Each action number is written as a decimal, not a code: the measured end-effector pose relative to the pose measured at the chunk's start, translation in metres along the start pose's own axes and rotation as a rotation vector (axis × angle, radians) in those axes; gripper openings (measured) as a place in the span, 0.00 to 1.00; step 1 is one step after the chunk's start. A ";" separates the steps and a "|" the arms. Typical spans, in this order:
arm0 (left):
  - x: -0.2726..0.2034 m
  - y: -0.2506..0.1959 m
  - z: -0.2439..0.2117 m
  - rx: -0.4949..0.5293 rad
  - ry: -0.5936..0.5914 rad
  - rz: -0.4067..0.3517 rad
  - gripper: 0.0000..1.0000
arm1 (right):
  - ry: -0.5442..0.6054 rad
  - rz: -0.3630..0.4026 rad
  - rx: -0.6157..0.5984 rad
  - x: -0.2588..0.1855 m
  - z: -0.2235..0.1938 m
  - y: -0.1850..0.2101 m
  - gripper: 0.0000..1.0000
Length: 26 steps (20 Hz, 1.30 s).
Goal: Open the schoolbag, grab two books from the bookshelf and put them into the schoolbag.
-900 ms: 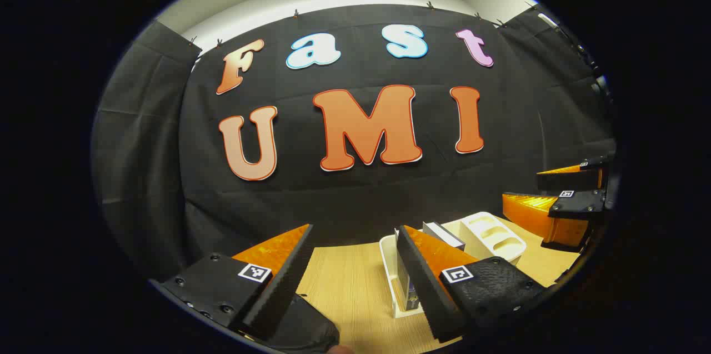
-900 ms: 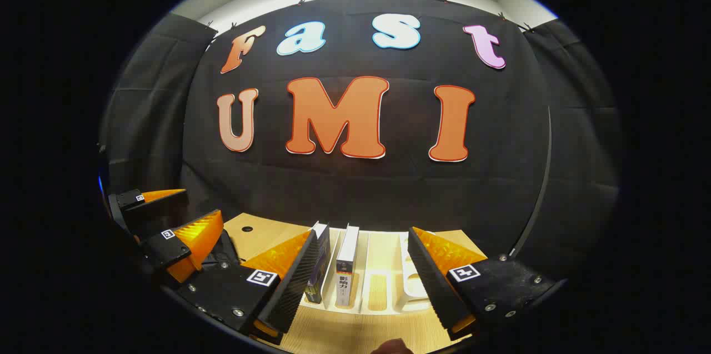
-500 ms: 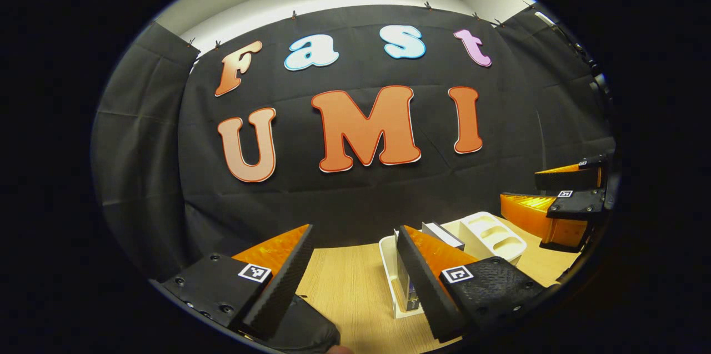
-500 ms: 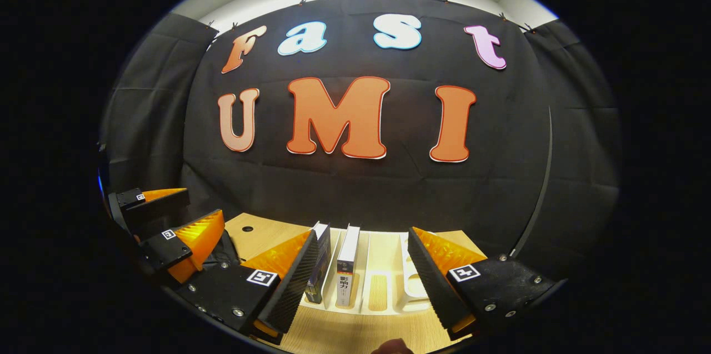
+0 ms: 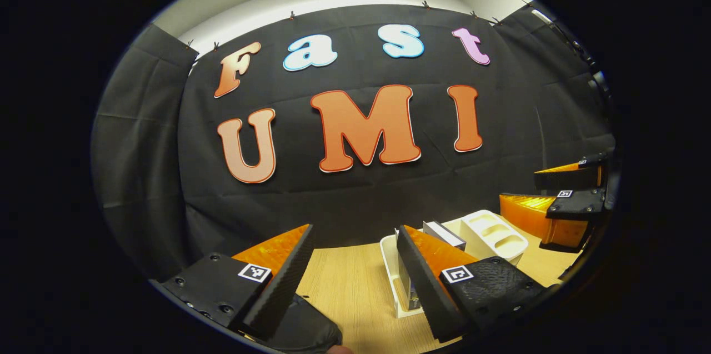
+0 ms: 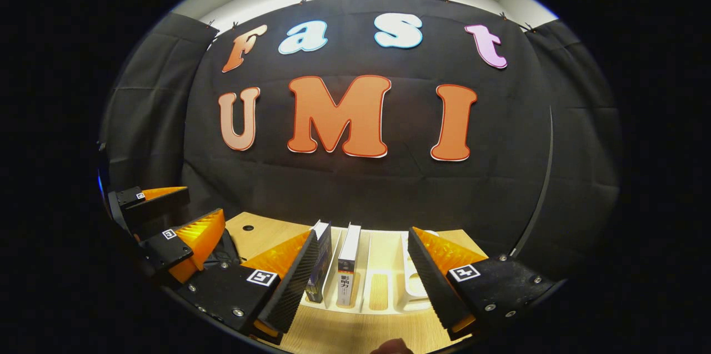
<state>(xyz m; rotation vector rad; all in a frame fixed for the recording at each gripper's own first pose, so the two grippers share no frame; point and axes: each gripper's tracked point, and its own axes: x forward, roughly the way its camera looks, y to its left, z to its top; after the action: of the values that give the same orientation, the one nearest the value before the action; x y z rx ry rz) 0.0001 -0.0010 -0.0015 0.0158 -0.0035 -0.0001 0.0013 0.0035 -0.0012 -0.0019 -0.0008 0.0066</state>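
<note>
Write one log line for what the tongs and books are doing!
left tongs: open, empty | right tongs: open, empty | two books: upright in white bookshelf | schoolbag: unseen

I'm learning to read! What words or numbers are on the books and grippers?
Pale book spine: print, too blurred to read.
Dark book spine: marks too small to read.
Left gripper and right gripper: square patterned markers, no words.

The only print that shows sits on the spine of the white book (image 6: 347, 265) in the rack (image 6: 383, 293), in the right gripper view: a few dark characters running down it, too small to make out. Each claw finger carries a small square black-and-white marker (image 6: 261, 277), a coded pattern with no letters or numbers.
</note>
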 end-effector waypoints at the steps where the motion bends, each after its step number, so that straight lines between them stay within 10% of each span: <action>1: 0.001 0.001 -0.001 -0.001 -0.001 0.002 0.96 | -0.001 -0.001 0.000 0.001 0.000 0.000 0.96; 12: -0.003 0.009 -0.015 0.141 0.002 0.030 0.96 | 0.001 -0.019 -0.004 0.002 -0.003 -0.017 0.96; 26: -0.038 0.073 -0.188 0.532 0.338 0.088 0.98 | 0.041 -0.105 -0.017 -0.003 -0.024 -0.061 0.96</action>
<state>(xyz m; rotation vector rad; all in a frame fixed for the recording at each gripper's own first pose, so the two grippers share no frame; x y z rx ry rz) -0.0371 0.0753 -0.1882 0.5470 0.3337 0.0918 -0.0013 -0.0579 -0.0251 -0.0185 0.0397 -0.0984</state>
